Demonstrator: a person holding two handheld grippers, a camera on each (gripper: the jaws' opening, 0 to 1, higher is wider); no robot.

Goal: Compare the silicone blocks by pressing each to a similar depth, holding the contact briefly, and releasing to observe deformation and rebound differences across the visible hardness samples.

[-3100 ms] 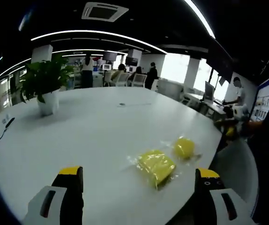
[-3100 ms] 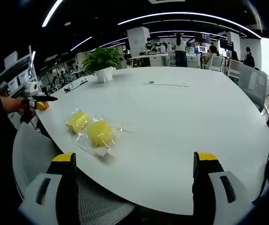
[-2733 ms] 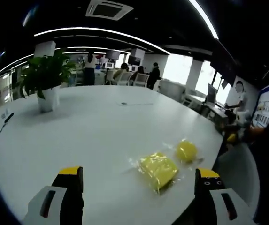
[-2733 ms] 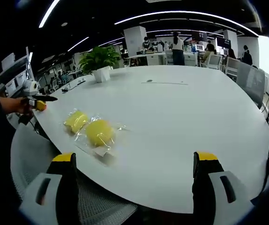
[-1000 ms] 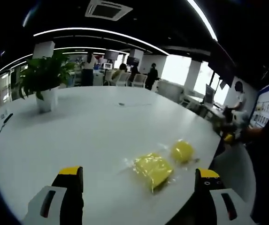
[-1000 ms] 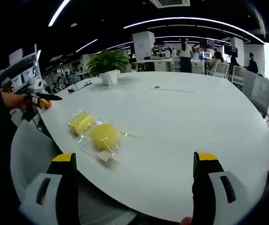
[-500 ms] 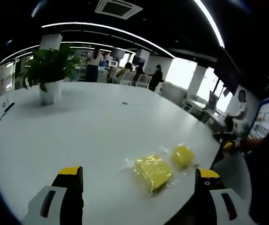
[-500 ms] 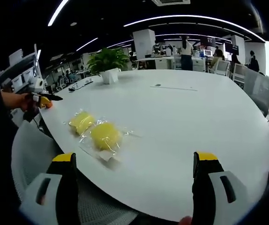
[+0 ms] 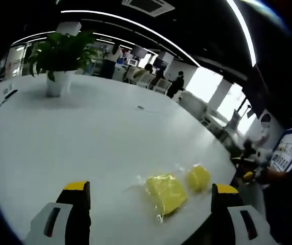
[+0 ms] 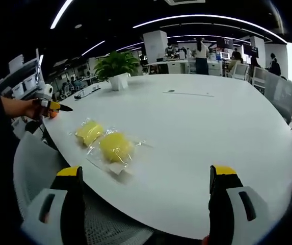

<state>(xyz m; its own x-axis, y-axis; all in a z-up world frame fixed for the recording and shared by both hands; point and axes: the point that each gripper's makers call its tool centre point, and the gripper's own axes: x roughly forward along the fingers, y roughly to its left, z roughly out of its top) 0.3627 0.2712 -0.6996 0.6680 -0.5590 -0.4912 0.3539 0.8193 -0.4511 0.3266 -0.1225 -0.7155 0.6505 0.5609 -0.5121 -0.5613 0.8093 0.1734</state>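
Note:
Two yellow silicone blocks in clear plastic wrap lie side by side near the white table's edge. In the left gripper view the squarish block [image 9: 165, 191] is just ahead between the jaws and the rounder block [image 9: 198, 177] lies right of it. My left gripper [image 9: 151, 204] is open, above the table and holding nothing. In the right gripper view the rounder block [image 10: 114, 145] is nearer and the squarish block [image 10: 89, 131] lies beyond it to the left. My right gripper [image 10: 147, 194] is open and holds nothing. The left gripper [image 10: 51, 107] comes in at far left, held in a hand.
A potted plant [image 9: 59, 56] stands far back on the large white table [image 9: 84, 138]; the same potted plant [image 10: 117, 66] shows in the right gripper view. A grey mesh chair [image 10: 33, 168] sits below the table edge. People and desks fill the office behind.
The left gripper view has swung and tilted, so more tabletop shows and the blocks sit lower. Seen from the right, the left gripper has edged toward the table. The blocks have not moved.

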